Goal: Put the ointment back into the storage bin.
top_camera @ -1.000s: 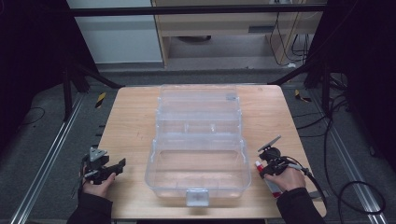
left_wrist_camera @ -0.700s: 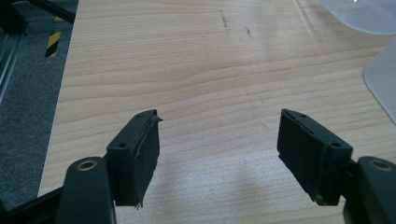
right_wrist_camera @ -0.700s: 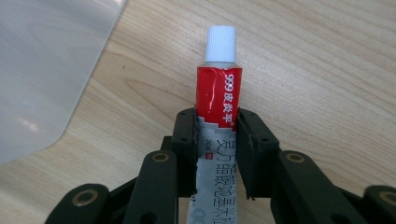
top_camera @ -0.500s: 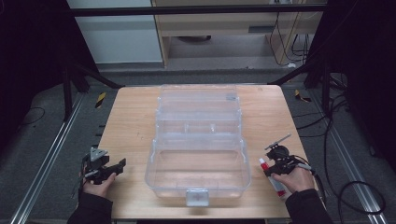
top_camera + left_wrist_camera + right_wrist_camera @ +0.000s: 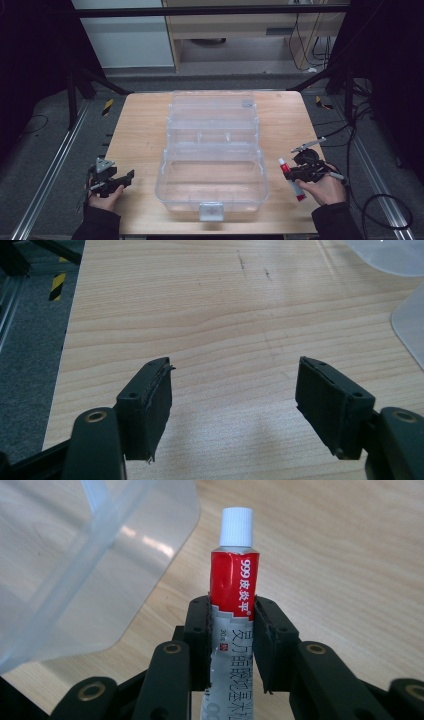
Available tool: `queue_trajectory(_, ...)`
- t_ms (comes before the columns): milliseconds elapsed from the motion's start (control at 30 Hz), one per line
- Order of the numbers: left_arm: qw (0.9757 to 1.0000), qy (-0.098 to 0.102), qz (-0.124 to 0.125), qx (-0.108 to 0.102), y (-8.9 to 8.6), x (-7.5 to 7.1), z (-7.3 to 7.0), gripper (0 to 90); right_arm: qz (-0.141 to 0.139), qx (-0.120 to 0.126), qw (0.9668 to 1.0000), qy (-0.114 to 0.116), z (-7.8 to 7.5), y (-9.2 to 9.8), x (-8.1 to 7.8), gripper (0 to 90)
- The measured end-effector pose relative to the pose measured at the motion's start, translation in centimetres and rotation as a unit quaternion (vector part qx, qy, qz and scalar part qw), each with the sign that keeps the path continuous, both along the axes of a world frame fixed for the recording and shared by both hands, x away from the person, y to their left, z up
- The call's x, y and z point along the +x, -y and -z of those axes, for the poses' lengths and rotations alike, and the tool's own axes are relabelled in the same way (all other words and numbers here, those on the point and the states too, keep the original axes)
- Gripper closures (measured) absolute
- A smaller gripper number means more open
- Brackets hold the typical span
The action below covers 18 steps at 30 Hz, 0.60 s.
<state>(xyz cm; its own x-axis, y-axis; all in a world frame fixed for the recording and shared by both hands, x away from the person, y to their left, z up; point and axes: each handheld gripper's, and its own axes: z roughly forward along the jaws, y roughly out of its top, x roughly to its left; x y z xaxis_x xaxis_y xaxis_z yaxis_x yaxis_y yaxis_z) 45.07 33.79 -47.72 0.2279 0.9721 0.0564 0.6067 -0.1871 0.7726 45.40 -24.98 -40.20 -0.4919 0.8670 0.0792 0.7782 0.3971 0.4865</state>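
Observation:
A red and white ointment tube point(image 5: 234, 585) with a white cap is clamped between the jaws of my right gripper point(image 5: 232, 645), cap pointing away. In the high view the right gripper point(image 5: 292, 172) holds the tube point(image 5: 291, 181) just right of a clear plastic organiser box point(image 5: 212, 150) that stands open in the table's middle. That box's rounded corner point(image 5: 90, 565) fills the left of the right gripper view. My left gripper point(image 5: 122, 181) rests open at the table's front left, and its jaws point(image 5: 235, 400) stand wide apart over bare wood.
The wooden table point(image 5: 135, 130) has free surface left and right of the box. A white latch point(image 5: 211, 211) sits on the box's front wall. Cables point(image 5: 380, 210) and metal rails point(image 5: 45, 175) lie on the grey floor around the table.
My right gripper, with the tube in it, has drifted slightly right and toward the front edge. The left gripper has stayed put.

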Motion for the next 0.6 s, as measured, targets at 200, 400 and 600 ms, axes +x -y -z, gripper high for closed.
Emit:
queue_trajectory(200,1.0,-0.002,0.0,0.0,0.0,0.1,0.1,30.6,-0.017,0.006,0.9991,0.037,-1.2,0.1,-0.2,70.1)
queue_trajectory(400,1.0,-0.002,0.001,0.004,0.0,0.1,0.1,30.7,-0.041,0.009,0.9964,0.074,-3.3,-0.4,-0.1,70.0)
queue_trajectory(600,1.0,-0.004,0.002,0.006,-0.1,0.2,0.1,30.6,-0.069,0.012,0.9929,0.096,-5.0,-0.9,0.1,70.1)
